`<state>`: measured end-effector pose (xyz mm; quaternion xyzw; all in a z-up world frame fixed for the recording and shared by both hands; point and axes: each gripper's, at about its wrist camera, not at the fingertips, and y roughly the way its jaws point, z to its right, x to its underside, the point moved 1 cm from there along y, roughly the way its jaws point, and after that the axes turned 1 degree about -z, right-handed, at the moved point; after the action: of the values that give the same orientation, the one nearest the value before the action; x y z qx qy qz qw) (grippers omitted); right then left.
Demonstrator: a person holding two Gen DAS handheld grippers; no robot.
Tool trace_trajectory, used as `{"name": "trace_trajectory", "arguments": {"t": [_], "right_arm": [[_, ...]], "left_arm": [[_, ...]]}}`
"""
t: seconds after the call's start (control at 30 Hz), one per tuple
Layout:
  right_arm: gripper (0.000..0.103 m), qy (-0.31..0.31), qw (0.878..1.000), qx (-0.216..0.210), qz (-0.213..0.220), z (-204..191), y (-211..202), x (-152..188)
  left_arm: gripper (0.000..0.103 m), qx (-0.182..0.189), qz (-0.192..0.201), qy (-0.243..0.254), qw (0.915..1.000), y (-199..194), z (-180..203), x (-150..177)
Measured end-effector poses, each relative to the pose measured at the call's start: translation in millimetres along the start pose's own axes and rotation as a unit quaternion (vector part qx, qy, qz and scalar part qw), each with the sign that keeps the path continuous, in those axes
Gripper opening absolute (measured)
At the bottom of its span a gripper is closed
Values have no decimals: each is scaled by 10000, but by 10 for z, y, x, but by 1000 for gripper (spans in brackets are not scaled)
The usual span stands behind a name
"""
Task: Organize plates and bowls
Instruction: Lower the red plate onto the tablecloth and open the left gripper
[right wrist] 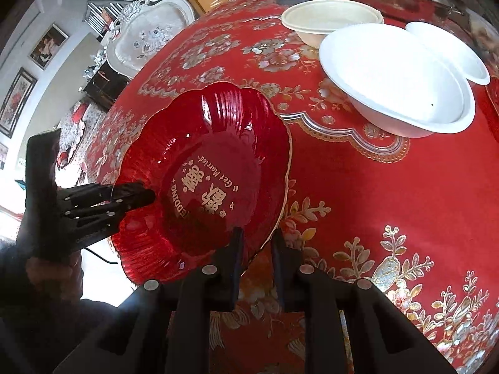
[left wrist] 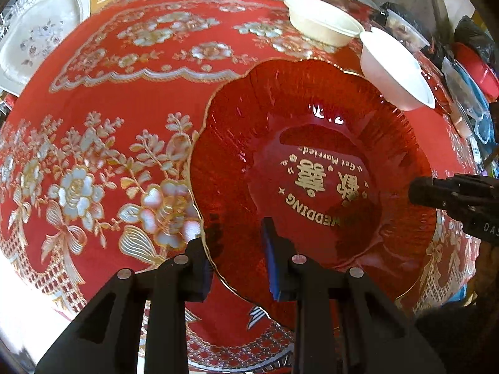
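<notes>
A: Near field first. Left tool (left wrist: 238, 268): fingers straddle the scalloped rim of the red plate (left wrist: 312, 168), one inside, one outside. Pads look closed on the rim. Right tool (right wrist: 257, 260): same arrangement on the opposite rim, gripping too, as far as I can judge.

B: Plate position?

A: Centre right of the left view, lower left of centre in the right view. It looks tilted, and part of it hangs past the edge of the tabletop (left wrist: 131, 99). Whether any part touches the cloth, cannot tell.

B: Handling advice?

A: Judgement only: keep both grips even, move the two tools together, keep the plate level. The rim is thin and glossy, so a twist could make it slip.

B: Appearance?

A: Translucent red, ribbed wall, gold edge line, gold lettering on the base reading "Get Married" and "WEDDING".

B: Further back?

A: White bowl (right wrist: 396, 84), upper right of the right view, overlapping a second white dish behind it. Cream bowl (right wrist: 330, 23) beyond. White tray (left wrist: 40, 40) at far upper left of the left view.
</notes>
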<state>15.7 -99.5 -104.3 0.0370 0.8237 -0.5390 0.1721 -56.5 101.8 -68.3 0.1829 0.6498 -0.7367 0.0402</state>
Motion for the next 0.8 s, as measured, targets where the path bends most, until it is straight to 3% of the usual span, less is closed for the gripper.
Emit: {"name": "trace_trajectory", "arguments": {"t": [0.37,0.43,0.6,0.63,0.8], "right_arm": [[21,172,9996,-214,-51,126,-67,106],[23,203,9994,-271,-44,134,-66,105],[42,360,9988,-302,131,214,-132,87],[42,397,9986,-287,197,238,-165,81],[49,571,9970,-90,518,415,-382,20]], "left_arm": [[31,187,-202,483,9985,3,177,74],[44,145,-172,537,9983,-24,176,71],[53,91,118,435,9989,-156,79,-52],[58,101,194,391,9990,-188,56,-90],[59,81,457,147,9988,-316,-63,-373]]}}
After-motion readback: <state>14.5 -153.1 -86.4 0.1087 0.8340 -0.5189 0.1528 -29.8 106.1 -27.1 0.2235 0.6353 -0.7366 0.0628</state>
